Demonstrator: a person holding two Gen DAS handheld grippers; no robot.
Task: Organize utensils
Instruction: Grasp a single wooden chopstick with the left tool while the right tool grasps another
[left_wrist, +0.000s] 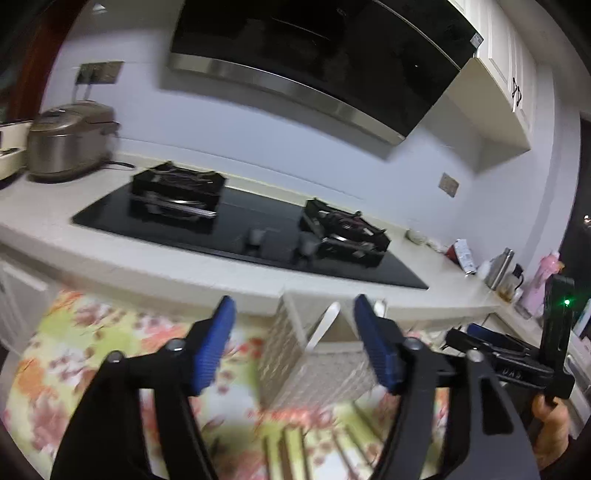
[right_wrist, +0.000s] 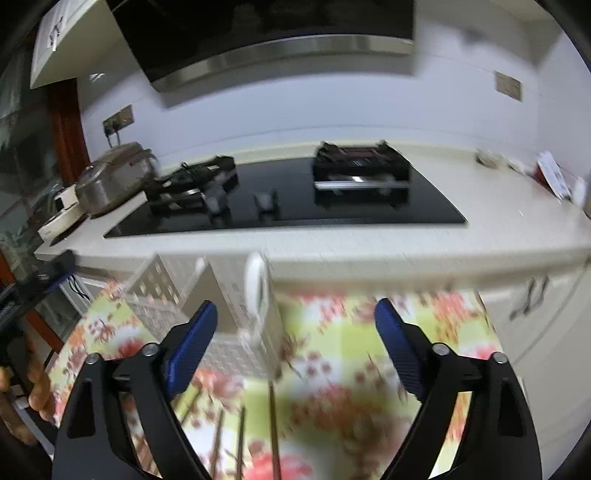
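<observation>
A white lattice utensil basket (left_wrist: 280, 354) stands on a floral tablecloth (left_wrist: 92, 332), between and just beyond my left gripper's (left_wrist: 295, 310) blue pads. That gripper is open and holds nothing. A white spoon (left_wrist: 325, 325) leans inside the basket. Blurred chopsticks (left_wrist: 291, 446) lie on the cloth below it. In the right wrist view the basket (right_wrist: 155, 295) sits ahead to the left, with the white spoon (right_wrist: 256, 291) on its right side. My right gripper (right_wrist: 295, 306) is open and empty above the cloth, with the chopsticks (right_wrist: 240, 435) lying under it.
Behind the table runs a white counter (right_wrist: 369, 240) with a black gas hob (right_wrist: 295, 199), a rice cooker (left_wrist: 70, 144) at its left end and bottles and jars (left_wrist: 498, 266) at its right. A range hood (left_wrist: 314, 55) hangs above. Cabinet doors (right_wrist: 535, 314) stand at the right.
</observation>
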